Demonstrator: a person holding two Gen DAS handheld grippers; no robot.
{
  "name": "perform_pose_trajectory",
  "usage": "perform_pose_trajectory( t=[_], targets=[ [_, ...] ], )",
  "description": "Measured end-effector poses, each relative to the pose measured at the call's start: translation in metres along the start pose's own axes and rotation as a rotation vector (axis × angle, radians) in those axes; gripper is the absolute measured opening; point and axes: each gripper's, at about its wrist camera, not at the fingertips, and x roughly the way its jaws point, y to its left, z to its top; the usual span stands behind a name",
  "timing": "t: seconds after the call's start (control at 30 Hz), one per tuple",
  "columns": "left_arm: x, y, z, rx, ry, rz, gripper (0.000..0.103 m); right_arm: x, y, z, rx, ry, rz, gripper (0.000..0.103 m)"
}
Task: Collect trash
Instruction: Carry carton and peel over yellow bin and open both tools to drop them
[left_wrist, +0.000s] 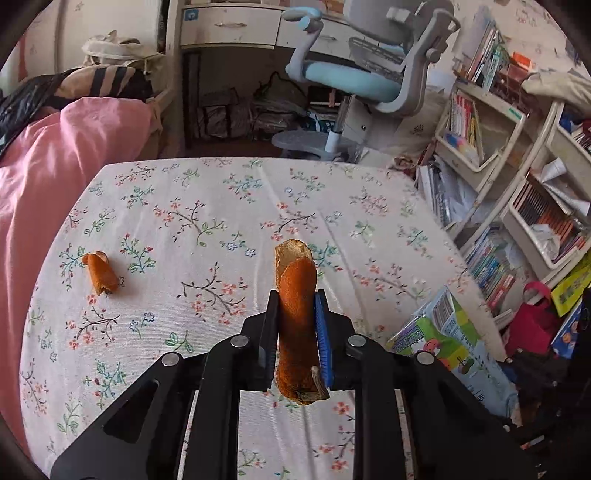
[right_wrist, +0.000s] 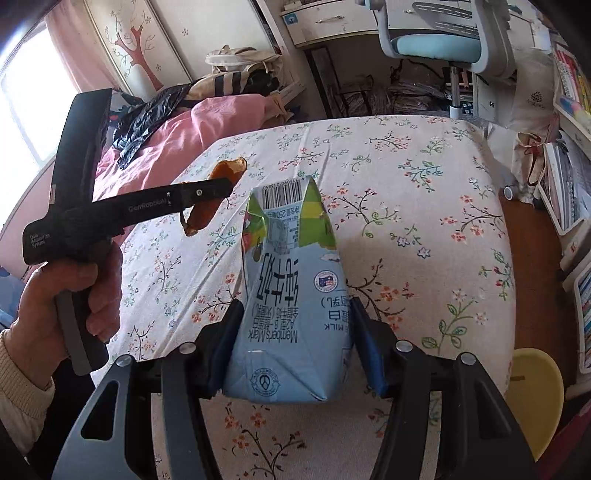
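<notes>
A long curl of orange peel (left_wrist: 297, 314) stands upright between the pads of my left gripper (left_wrist: 295, 299), which is shut on it and lifted above the floral tablecloth (left_wrist: 221, 206). A second, smaller orange peel (left_wrist: 99, 273) lies on the cloth at the left. My right gripper (right_wrist: 295, 306) is shut on a light-blue milk carton (right_wrist: 291, 295), its barcode end pointing away. The right wrist view also has the left gripper (right_wrist: 225, 186) with its peel (right_wrist: 201, 218), held by a hand (right_wrist: 55, 295) at the left. The carton (left_wrist: 443, 332) shows at the right of the left wrist view.
Pink bedding (left_wrist: 55, 166) with a black plastic bag (right_wrist: 144, 122) borders the table's left side. A blue-grey office chair (left_wrist: 362, 74) stands beyond the far edge. Crowded bookshelves (left_wrist: 517, 184) fill the right. A yellow stool (right_wrist: 532, 391) sits by the near right corner.
</notes>
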Motion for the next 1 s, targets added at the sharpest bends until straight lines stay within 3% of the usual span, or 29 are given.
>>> perform_pose_trajectory(
  t=[0.47,0.77,1.0],
  targets=[
    [-0.024,-0.131,-0.023,0.14,-0.057,-0.092,0.018,-0.084,-0.056,-0.035,0.122,-0.117,-0.127,0.057],
    [-0.006,-0.219,-0.051,0.223,-0.012,-0.155,0.018,-0.109,-0.113,-0.073,0.249,-0.106,-0.229,0.057],
    [0.014,-0.278,-0.059,0.217,0.028,-0.251,0.018,-0.105,-0.149,-0.093,0.351,-0.074,-0.321,0.057]
  ],
)
